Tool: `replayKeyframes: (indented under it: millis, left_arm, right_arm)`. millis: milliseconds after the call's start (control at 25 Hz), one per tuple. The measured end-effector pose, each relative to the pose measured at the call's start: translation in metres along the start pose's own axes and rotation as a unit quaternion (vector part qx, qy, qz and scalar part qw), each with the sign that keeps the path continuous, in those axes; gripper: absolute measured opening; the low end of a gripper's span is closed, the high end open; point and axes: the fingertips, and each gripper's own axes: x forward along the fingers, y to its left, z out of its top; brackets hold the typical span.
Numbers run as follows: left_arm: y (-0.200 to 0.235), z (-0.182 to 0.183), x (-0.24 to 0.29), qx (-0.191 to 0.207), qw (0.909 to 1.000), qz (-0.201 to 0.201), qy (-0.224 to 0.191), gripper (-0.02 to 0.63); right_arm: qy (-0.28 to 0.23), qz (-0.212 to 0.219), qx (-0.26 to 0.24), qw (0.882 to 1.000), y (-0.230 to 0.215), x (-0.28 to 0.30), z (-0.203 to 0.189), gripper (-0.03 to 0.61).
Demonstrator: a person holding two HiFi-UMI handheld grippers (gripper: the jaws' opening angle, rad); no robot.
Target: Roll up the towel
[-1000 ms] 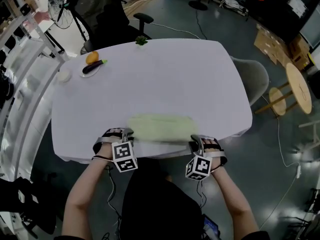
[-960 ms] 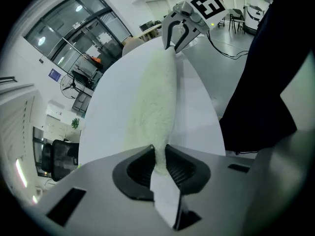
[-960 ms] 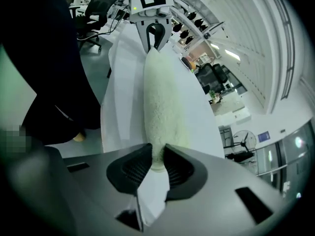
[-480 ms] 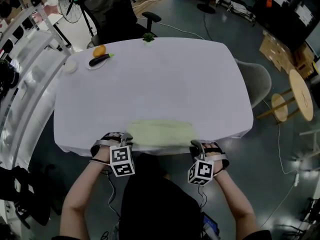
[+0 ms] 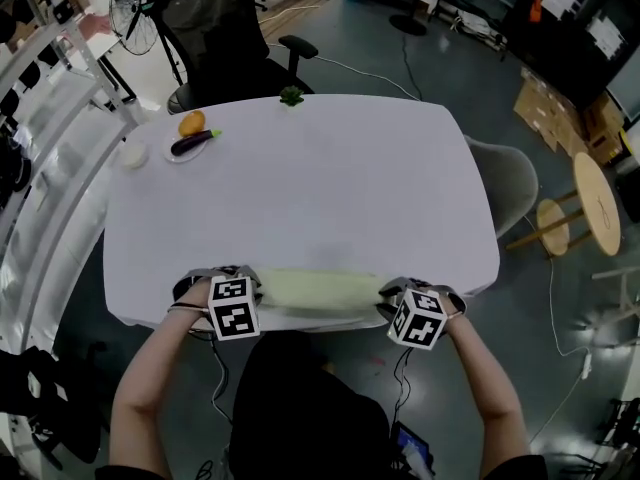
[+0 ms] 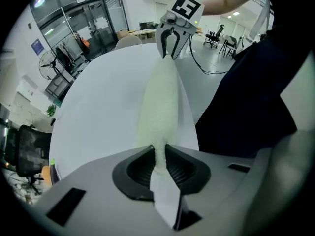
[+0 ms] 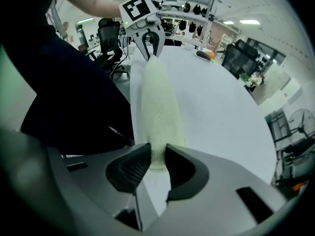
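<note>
White desk (image 5: 300, 188) fills the head view, its near edge partly cut off by the person's dark torso. The pale green towel (image 5: 315, 290) lies bunched in a long strip right along that edge. Left gripper (image 6: 159, 151) pinches one end, right gripper (image 7: 156, 154) the other, and both towel tips vanish between the jaws. At the far corner sits a tiny eggplant (image 5: 190, 143), and the small green thing (image 5: 291, 96) is unreadable.

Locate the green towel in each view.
Head view: towel low centre, at the near edge of the white table.
Left gripper view: towel runs up the centre from the jaws.
Right gripper view: towel runs up the centre from the jaws.
Shared landmark: the white table.
</note>
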Motion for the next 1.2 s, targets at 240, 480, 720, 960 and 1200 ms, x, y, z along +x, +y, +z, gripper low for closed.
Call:
replayKeyframes:
  millis: [240,480,720,960,1200]
  left_arm:
    - [0.047,0.006,0.004,-0.025,0.9991,-0.026,-0.020,0.086]
    - [0.084,0.010,0.024,-0.042,0.9986,-0.024,-0.023,0.100]
    - [0.093,0.010,0.038,-0.040,0.9978,-0.036,-0.039,0.098]
    - [0.092,0.013,0.041,-0.039,0.9965,-0.048,-0.057,0.098]
    - [0.103,0.017,0.041,-0.022,0.9960,-0.002,-0.086,0.176]
  right_arm:
    - [-0.001,0.027,0.057,0.998,-0.046,0.001,0.002,0.120]
    - [0.024,0.008,0.091,0.995,-0.082,0.016,-0.003,0.132]
    - [0.041,0.013,0.115,0.992,-0.090,0.028,-0.004,0.126]
    - [0.084,0.022,0.059,0.994,-0.081,0.034,-0.003,0.094]
    - [0.075,0.004,0.083,0.994,-0.088,0.033,-0.005,0.111]
